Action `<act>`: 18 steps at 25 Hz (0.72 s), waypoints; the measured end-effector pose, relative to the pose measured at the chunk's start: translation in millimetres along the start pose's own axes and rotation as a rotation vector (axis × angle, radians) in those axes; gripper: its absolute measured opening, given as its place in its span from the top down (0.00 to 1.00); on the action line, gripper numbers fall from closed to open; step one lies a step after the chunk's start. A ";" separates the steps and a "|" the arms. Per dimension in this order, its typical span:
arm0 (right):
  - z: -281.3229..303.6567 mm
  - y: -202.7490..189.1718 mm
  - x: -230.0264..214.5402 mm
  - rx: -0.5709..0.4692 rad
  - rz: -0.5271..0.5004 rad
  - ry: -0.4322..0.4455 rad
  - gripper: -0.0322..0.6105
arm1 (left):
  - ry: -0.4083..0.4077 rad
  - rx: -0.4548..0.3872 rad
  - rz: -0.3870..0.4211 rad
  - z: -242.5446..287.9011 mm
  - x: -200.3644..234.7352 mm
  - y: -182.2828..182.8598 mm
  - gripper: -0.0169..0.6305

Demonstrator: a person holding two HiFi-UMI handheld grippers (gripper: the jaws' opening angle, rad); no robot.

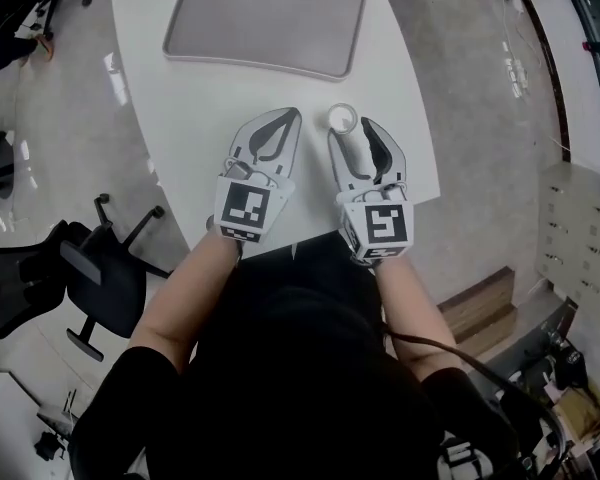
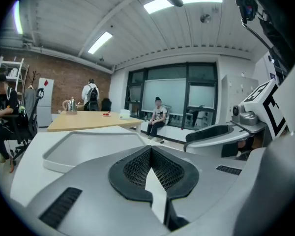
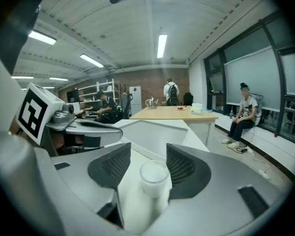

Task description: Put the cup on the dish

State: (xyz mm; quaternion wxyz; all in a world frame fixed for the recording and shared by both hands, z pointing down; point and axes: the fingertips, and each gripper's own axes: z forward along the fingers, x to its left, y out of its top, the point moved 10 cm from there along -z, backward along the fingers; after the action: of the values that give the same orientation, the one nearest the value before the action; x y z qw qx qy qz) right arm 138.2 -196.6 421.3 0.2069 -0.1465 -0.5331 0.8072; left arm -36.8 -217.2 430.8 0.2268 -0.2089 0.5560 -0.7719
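– Cup (image 1: 340, 117) upright, mouth up, near the desk's (image 1: 150, 118) right edge, isn't it?

– Yes, and the right gripper (image 1: 353, 128) has its jaws half apart either side of it, not squeezing. There's daylight on the cup's left; whether the other of the pads (image 3: 181, 167) brushes it, I can't tell.

– And the dish (image 1: 263, 62)?

– Straight ahead of the cup toward the far edge, a little to the left, well apart from it. So the carry goes forward, I'd say, once those jaws close.

– The left gripper (image 1: 292, 115)?

– Jaws together, nothing in them, just beside the right one. The right is plainly nearer.

– Anything hidden?

– The cup's base, behind the gripper's body.
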 end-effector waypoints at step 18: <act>75.1 -44.4 -18.6 0.188 0.018 0.093 0.53 | 0.043 0.077 -0.061 42.7 32.7 -33.3 0.98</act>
State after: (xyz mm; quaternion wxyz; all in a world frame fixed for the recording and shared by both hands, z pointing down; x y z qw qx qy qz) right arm 128.0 -250.4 491.7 0.2371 -0.1684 -0.4434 0.8478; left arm -42.7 -259.6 477.4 0.1990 -0.2003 0.5240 -0.8035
